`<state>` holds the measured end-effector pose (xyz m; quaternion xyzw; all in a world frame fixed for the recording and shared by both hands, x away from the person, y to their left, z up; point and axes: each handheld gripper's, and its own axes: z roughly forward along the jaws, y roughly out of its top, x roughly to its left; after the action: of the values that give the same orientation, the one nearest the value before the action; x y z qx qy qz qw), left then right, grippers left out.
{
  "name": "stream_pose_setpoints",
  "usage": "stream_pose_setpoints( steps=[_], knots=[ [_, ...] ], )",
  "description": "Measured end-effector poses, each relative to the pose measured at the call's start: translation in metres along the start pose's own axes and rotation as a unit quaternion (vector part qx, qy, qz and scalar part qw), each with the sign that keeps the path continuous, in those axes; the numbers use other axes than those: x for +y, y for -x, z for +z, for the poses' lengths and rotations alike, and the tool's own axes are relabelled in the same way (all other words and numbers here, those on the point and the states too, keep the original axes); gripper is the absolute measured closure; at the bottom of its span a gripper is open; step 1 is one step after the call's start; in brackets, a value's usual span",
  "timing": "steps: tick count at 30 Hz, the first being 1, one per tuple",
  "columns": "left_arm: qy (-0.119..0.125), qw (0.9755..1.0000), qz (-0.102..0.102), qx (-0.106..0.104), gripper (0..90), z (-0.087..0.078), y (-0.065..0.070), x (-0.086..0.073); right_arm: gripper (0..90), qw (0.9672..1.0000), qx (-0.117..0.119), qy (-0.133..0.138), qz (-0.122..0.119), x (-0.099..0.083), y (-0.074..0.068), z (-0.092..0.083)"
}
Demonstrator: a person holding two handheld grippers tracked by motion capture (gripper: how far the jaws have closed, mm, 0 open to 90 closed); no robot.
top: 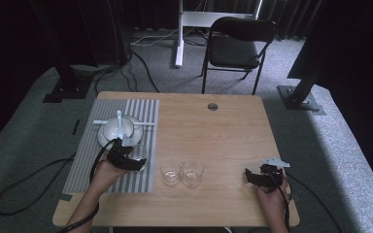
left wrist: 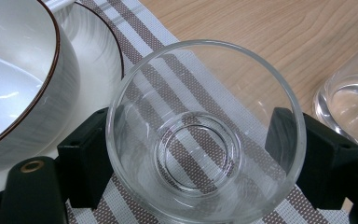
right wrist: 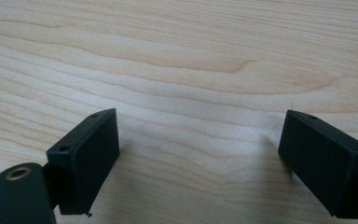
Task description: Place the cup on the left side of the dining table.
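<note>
On the striped mat [top: 85, 162] at left, we are clamping the left tool [left wrist: 193, 154] around a glass [left wrist: 205, 130] beside the bowl [left wrist: 14, 79]; two glasses [top: 181, 171] are waiting mid-tabletop, the right tool [right wrist: 200, 158] lying apart, empty.

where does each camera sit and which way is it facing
High view: above the person's side, looking forward and down on the table; forearms, left tool and right tool show.
Left gripper view: rides the left tool, looking down into a glass between its jaws.
Right gripper view: rides the right tool, facing bare wood.
Shared: that glass shows from above too.
</note>
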<state>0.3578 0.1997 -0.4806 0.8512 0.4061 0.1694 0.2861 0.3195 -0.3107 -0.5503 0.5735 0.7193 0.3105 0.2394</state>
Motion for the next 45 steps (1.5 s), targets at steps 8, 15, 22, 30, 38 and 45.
stream_pose_setpoints(
  steps=[8, 15, 22, 30, 38, 45],
  knots=[
    [-0.002, 0.9999, -0.009, -0.005, 15.0, 0.000, 0.000, -0.004, 11.8, 1.0000, 0.000, 0.000, 0.000, 0.000, 0.000, 0.000],
    [-0.003, 0.9998, -0.018, -0.007, 0.1, -0.002, -0.002, -0.009, 11.8, 1.0000, 0.000, 0.000, 0.000, 0.000, 0.000, 0.000],
    [0.014, 0.9998, 0.008, 0.014, 0.1, 0.001, 0.003, -0.021, 11.8, 1.0000, 0.000, 0.000, 0.000, 0.000, 0.000, 0.000],
    [0.028, 0.9995, -0.002, 0.014, 0.1, -0.004, 0.000, -0.032, 11.8, 1.0000, 0.000, 0.000, 0.001, 0.000, 0.000, 0.000],
    [0.022, 0.9992, -0.017, 0.028, 0.1, -0.008, -0.006, -0.051, 11.8, 1.0000, 0.000, 0.000, 0.001, 0.000, 0.000, 0.000],
    [0.020, 0.9984, -0.033, 0.040, 0.1, -0.013, -0.014, -0.069, 11.8, 1.0000, 0.000, -0.001, 0.000, 0.000, 0.000, 0.000]
  ],
)
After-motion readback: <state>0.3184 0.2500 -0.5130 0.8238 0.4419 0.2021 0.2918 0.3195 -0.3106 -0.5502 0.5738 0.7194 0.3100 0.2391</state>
